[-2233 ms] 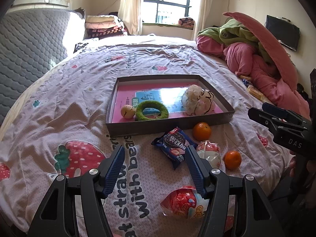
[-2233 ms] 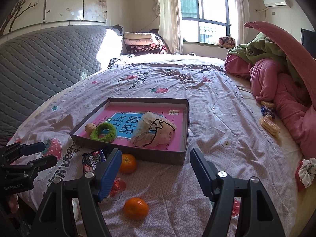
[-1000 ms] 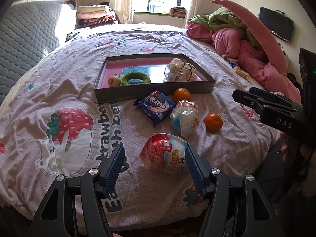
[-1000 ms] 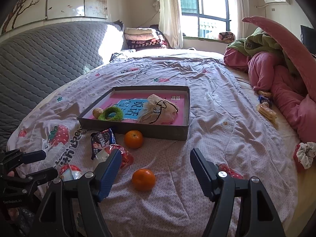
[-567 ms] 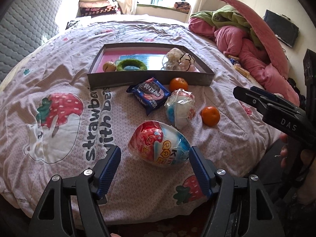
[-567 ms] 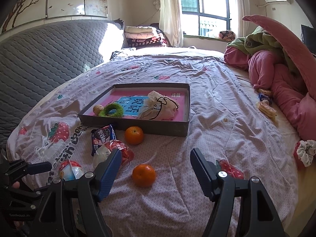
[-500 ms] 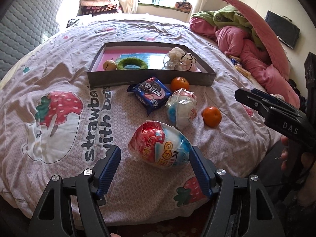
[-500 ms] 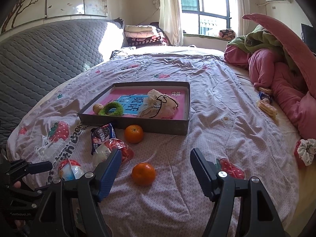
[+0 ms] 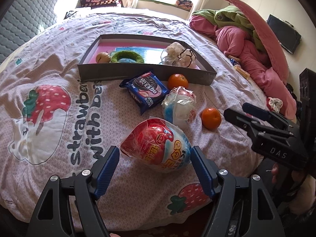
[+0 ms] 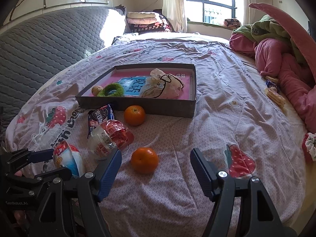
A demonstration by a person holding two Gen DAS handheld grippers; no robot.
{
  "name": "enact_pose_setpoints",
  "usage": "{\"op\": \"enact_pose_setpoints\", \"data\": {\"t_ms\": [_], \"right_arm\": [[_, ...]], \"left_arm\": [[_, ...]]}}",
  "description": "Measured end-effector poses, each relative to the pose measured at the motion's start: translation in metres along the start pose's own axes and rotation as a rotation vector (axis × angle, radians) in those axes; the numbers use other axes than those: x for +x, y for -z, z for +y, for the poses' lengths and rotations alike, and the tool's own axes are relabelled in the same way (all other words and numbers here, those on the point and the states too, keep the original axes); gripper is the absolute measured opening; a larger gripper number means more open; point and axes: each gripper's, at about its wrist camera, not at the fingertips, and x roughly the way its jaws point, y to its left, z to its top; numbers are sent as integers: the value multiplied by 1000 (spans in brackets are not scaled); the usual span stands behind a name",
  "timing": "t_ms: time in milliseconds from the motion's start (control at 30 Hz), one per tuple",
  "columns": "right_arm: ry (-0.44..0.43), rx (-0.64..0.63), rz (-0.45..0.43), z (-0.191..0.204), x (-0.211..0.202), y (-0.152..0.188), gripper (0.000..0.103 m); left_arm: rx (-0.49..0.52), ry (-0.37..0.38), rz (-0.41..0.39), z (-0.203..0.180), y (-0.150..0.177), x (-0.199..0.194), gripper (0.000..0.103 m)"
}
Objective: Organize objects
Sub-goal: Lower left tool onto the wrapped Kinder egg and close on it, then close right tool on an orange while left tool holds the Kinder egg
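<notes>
A big red-and-blue wrapped egg toy lies on the strawberry bedspread between the fingers of my left gripper. Its jaws are opening and the pads stand just off the egg's sides. In the right wrist view the left gripper flanks the same egg. My right gripper is open with nothing in it, just short of an orange. Further on lie a smaller egg toy, a blue biscuit packet and a second orange. The grey box tray holds a green ring and a pouch.
A heap of pink and green bedding fills the right side of the bed. A grey quilted headboard runs along the left. Snack packets and a scrunchie lie near the right edge. The bed's near edge is just under both grippers.
My left gripper has sunk toward the big egg and its jaws have widened around it. The right gripper has stayed about where it was.
</notes>
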Motion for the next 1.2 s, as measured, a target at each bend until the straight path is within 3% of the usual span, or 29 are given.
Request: {"op": "enact_pose_setpoints", "data": {"t_ms": [267,467,867,1200], "right_arm": [[0,-17,29,2,10,4,71],[10,-44,55,7,20,5,71],[52,-103,86,14,39,7,71],[49,-139,120,21,51,11,50]], "left_arm": [[-19,11,-9,0,-9,11,76],[-34,39,48,0,-10,30,76],[-70,70,33,7,-16,40,71],[-82,103,24,14,-17,41,64]]}}
